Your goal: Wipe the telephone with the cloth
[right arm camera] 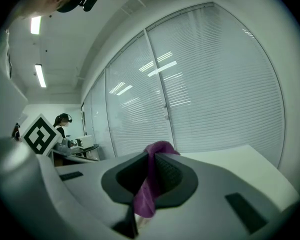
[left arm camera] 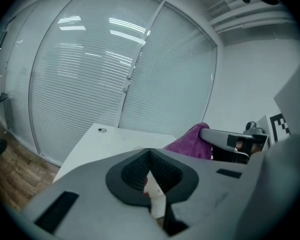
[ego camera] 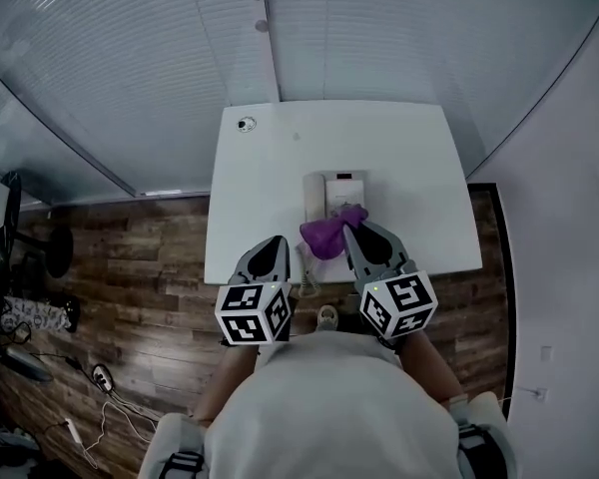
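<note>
A white telephone lies on the white table, near its front edge. A purple cloth hangs over the phone's near end, and my right gripper is shut on it. In the right gripper view the cloth is pinched between the closed jaws and spills out above and below them. My left gripper hovers over the table's front edge, left of the cloth, shut and empty. From the left gripper view the cloth and the right gripper are at the right, past the closed left gripper.
The phone's coiled cord hangs over the table's front edge between the grippers. A small round fitting sits at the table's far left corner. Blinds-covered glass walls stand behind the table. Wooden floor with cables lies at left. A person sits far off.
</note>
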Tool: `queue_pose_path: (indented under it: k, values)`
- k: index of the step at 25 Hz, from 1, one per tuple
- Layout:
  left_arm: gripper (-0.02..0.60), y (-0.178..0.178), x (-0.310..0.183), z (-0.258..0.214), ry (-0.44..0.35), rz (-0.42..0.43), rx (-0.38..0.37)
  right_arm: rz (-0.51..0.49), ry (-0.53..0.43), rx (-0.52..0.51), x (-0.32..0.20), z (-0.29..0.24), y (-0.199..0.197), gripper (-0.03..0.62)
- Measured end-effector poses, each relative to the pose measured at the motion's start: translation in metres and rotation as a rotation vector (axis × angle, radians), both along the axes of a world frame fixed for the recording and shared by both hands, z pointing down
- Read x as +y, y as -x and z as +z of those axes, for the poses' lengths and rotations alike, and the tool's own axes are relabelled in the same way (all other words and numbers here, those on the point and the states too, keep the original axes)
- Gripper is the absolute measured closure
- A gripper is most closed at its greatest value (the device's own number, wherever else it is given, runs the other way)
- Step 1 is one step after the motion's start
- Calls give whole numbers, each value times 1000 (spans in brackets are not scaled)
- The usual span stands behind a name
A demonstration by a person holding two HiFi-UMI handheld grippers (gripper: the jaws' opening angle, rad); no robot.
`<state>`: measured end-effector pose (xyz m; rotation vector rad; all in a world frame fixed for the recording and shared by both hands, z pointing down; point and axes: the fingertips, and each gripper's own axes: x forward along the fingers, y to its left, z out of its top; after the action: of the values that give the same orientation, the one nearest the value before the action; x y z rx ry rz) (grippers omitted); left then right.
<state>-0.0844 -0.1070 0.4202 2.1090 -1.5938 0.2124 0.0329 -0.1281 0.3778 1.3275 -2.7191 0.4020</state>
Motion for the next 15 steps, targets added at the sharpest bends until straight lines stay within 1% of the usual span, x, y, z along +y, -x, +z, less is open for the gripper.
queue_pose_path:
  k: [6, 15]
  values:
    - [572, 1, -29, 4, 10, -44, 17, -23, 3, 17, -38, 7, -3, 549]
    - [572, 7, -55, 25, 46, -107, 25, -97, -1, 65, -83, 25, 10, 549]
